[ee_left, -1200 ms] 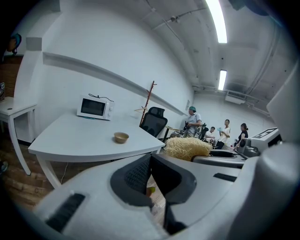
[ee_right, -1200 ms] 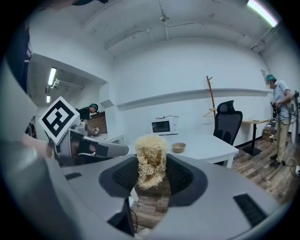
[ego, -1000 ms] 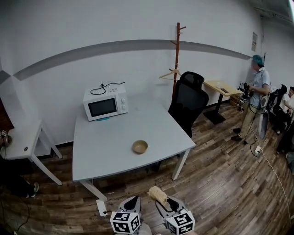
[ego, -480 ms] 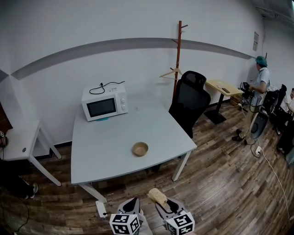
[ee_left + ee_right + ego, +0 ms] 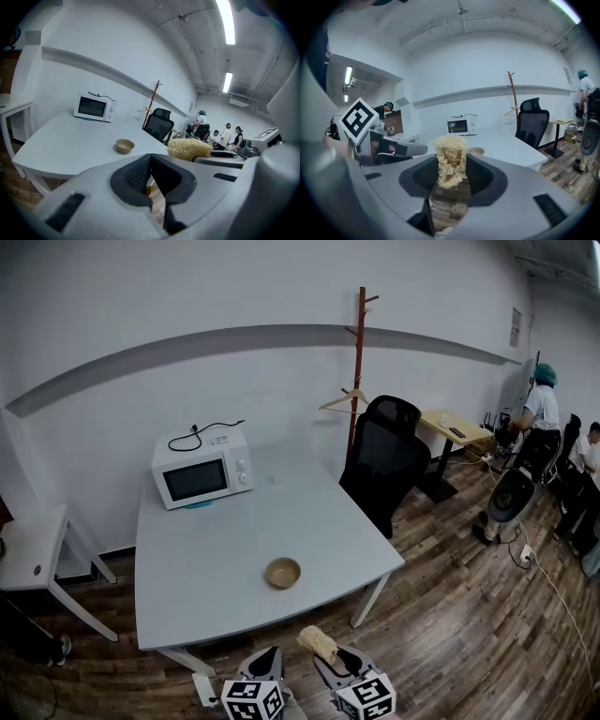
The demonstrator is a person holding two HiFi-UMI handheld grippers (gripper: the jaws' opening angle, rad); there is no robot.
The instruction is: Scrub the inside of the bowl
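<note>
Tan empty bowl [image 5: 282, 572] on table [image 5: 206, 559], right hand-held gripper [image 5: 452, 177] grasping scrubber [image 5: 451, 157], left hand-held gripper [image 5: 151, 178] clenched empty

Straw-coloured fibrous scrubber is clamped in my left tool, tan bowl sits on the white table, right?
No: the straw-coloured fibrous scrubber is clamped in the right tool, per the right gripper view. The tan bowl does sit on the white table.
</note>
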